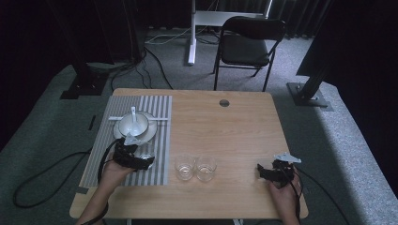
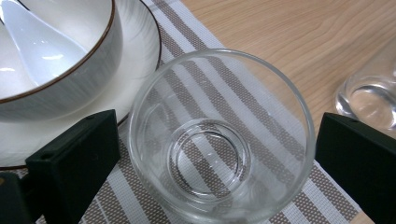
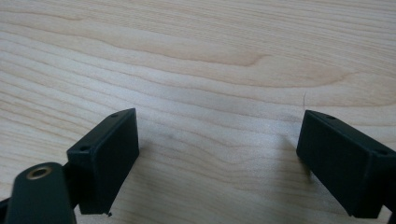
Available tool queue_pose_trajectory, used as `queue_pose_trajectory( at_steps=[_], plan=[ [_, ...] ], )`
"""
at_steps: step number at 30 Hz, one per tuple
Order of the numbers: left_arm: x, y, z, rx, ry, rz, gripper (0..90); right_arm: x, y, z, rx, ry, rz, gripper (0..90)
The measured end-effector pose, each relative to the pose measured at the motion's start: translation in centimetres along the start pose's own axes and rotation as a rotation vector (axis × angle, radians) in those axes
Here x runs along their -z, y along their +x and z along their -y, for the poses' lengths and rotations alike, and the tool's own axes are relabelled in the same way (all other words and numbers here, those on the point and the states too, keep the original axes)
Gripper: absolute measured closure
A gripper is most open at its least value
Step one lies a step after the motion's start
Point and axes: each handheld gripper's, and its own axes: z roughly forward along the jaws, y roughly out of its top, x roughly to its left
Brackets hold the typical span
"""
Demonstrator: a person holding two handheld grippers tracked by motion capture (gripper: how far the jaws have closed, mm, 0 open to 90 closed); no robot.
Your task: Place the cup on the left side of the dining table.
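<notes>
One wooden bench (image 1: 225, 136) carries everything; behind it on the carpet stands one black folding chair (image 1: 248, 47). One striped placemat (image 1: 157, 110), grey and white, lies on the bench's left part. Two hand-held grippers are present. The left hand-held gripper (image 1: 141, 157) sits over the near part of the placemat, jaws spread wide to either side of a clear glass (image 2: 217, 135); a gap shows at each side in the left gripper view, so the pads do not press on it and it stands upright on the placemat, just beside the plate. The right hand-held gripper (image 1: 263, 171) rests near the bench's right front edge, jaws wide apart over bare wood, nothing between them. Crockery: one white plate (image 1: 149, 133), one brown-rimmed bowl (image 1: 133, 124) on it, one white spoon (image 1: 134, 117) lying in the bowl. Glasses total three: the one at the left jaws, plus two more glasses (image 1: 195, 168) side by side on bare wood, right of the placemat. No readable writing or labels found on any item.
</notes>
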Motion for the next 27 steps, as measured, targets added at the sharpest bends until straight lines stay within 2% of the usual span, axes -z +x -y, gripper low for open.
queue_pose_trajectory(
  at_steps=[1,6,8,11,12,15,22,23,25,26,27],
  plan=[
    [0.0,0.1,0.2,0.008,-0.001,0.010,1.1,0.0,0.0,0.0,0.000,0.000,0.000,12.4],
    [-0.2,0.0,1.0,-0.013,0.027,-0.010,1.2,0.0,0.0,0.0,0.000,0.000,0.000,12.4],
    [-0.2,-0.1,1.5,-0.013,0.023,-0.026,1.2,0.0,0.0,0.0,0.000,0.000,0.000,12.4],
    [-0.2,-0.1,1.7,-0.012,0.023,-0.028,1.2,0.0,0.0,0.0,-0.001,0.002,0.000,12.4],
    [0.1,0.0,2.3,0.001,0.011,-0.032,1.3,0.0,0.0,0.0,-0.001,0.001,0.000,12.4],
    [0.3,-0.1,3.0,-0.004,0.004,-0.052,1.3,0.0,0.0,0.0,-0.001,0.001,0.000,12.4],
    [1.1,0.1,4.8,0.032,-0.033,-0.089,1.3,0.0,0.0,0.0,-0.002,0.001,0.000,12.4],
    [1.4,0.1,5.4,0.042,-0.047,-0.115,1.3,0.0,0.0,0.0,-0.001,0.001,0.000,12.4],
    [1.5,0.2,5.6,0.044,-0.049,-0.126,1.3,0.0,0.0,0.0,-0.001,0.001,0.000,12.4],
    [1.6,0.3,6.1,0.048,-0.049,-0.153,1.3,0.0,0.0,0.0,-0.002,0.001,0.000,12.4],
    [1.6,0.3,6.1,0.048,-0.049,-0.153,1.3,0.0,0.0,0.0,-0.002,0.001,0.000,12.4]
  ],
)
